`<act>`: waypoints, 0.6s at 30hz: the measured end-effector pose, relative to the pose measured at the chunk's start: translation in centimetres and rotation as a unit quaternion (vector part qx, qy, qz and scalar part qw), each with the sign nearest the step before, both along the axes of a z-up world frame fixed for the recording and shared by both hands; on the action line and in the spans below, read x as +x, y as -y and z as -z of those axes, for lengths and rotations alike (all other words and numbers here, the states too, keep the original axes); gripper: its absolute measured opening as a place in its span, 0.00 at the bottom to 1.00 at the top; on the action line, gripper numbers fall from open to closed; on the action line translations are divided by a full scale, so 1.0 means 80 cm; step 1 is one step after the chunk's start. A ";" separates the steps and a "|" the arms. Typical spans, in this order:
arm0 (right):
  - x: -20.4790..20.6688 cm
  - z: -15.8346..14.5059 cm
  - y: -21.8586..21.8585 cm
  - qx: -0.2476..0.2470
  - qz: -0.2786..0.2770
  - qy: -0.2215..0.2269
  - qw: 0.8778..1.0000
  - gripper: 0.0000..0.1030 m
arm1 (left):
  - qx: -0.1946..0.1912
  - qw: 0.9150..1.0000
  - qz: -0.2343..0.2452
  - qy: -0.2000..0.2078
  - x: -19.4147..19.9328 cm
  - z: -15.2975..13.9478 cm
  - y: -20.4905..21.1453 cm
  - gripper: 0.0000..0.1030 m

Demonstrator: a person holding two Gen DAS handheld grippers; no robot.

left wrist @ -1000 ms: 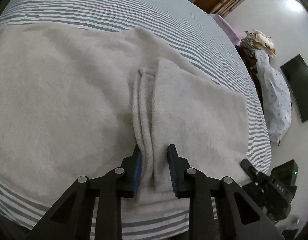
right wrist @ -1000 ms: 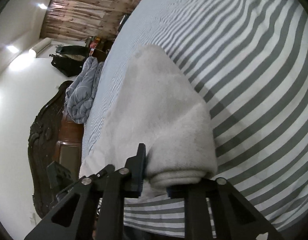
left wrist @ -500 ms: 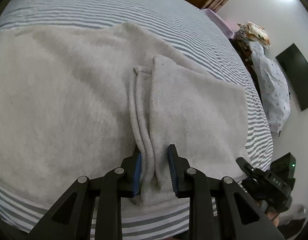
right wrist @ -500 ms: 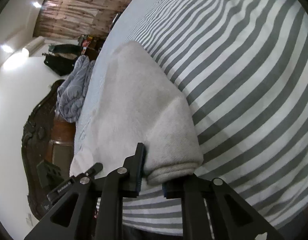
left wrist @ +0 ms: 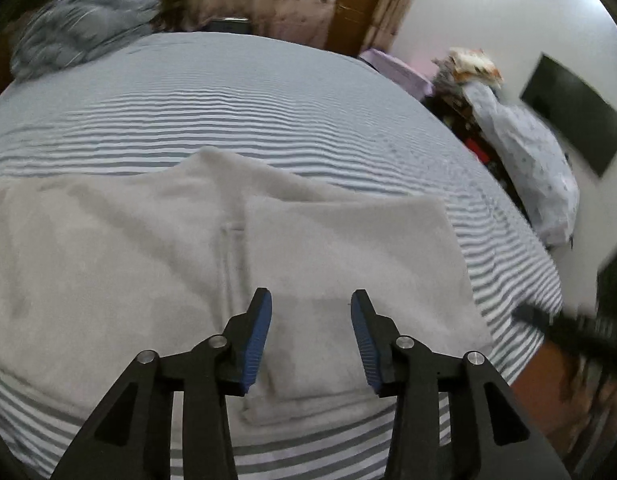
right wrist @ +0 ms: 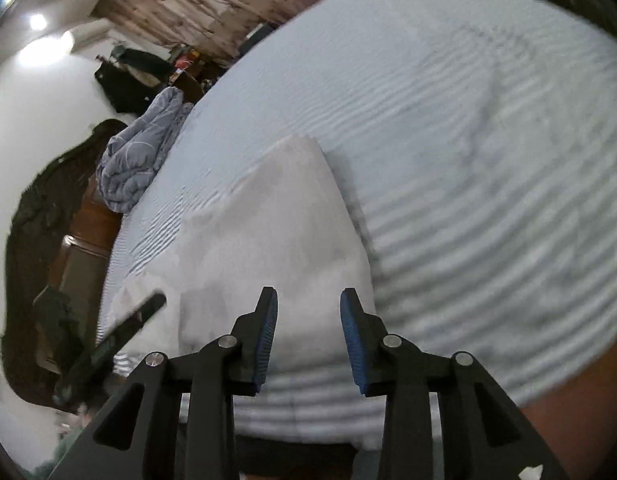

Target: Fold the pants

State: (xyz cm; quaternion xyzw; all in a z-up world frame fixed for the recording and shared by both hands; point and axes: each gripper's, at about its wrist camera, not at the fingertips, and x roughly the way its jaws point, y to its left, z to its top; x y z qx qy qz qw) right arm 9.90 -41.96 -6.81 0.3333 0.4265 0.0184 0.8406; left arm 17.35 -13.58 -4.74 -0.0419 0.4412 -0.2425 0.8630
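Pants (left wrist: 348,248) lie part-folded on bed (left wrist: 268,100); left gripper (left wrist: 311,332) & right gripper (right wrist: 308,332) jaws released, holding nothing. Risk: thick top flap could spring back w/o pressing.

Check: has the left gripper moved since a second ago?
Yes. The left gripper has let go of the pants and pulled back and up; more of the striped bed shows.
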 end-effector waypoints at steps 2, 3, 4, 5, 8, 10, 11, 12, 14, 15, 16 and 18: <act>0.034 -0.008 -0.007 -0.018 -0.019 0.007 1.000 0.30 | 0.010 1.000 0.006 -0.004 -0.001 0.009 0.008 0.41; 0.050 -0.010 -0.010 -0.032 -0.027 0.008 0.999 0.30 | 0.013 1.000 0.007 -0.008 -0.001 0.013 0.009 0.41; 0.068 -0.011 -0.014 -0.045 -0.034 0.007 0.998 0.30 | 0.016 1.000 0.007 -0.014 0.001 0.018 0.010 0.41; 0.088 -0.010 -0.018 -0.052 -0.044 0.004 0.998 0.29 | 0.019 1.000 0.006 -0.019 0.003 0.024 0.010 0.41; 0.139 0.001 -0.024 -0.067 -0.054 -0.013 0.996 0.24 | 0.030 0.999 0.003 -0.029 0.008 0.035 0.010 0.41; 0.165 0.012 -0.023 -0.078 -0.052 -0.023 0.995 0.22 | 0.030 0.999 0.003 -0.032 0.009 0.042 0.007 0.41; 0.177 0.017 -0.021 -0.083 -0.048 -0.028 0.995 0.20 | 0.027 0.999 0.001 -0.034 0.010 0.045 0.006 0.41; 0.188 0.021 -0.023 -0.092 -0.048 -0.033 0.994 0.19 | 0.028 0.999 0.001 -0.034 0.010 0.047 0.005 0.41; 0.204 0.033 -0.027 -0.106 -0.052 -0.046 0.992 0.15 | 0.043 0.999 -0.004 -0.030 0.011 0.051 0.005 0.42; 0.208 0.038 -0.027 -0.110 -0.053 -0.053 0.991 0.11 | 0.047 0.998 -0.003 -0.037 0.014 0.055 0.003 0.42; 0.211 0.043 -0.028 -0.117 -0.056 -0.057 0.990 0.09 | 0.042 0.998 -0.002 -0.039 0.016 0.058 0.001 0.42; 0.211 0.044 -0.027 -0.125 -0.058 -0.058 0.989 0.05 | 0.029 0.999 -0.007 -0.042 0.017 0.057 -0.003 0.42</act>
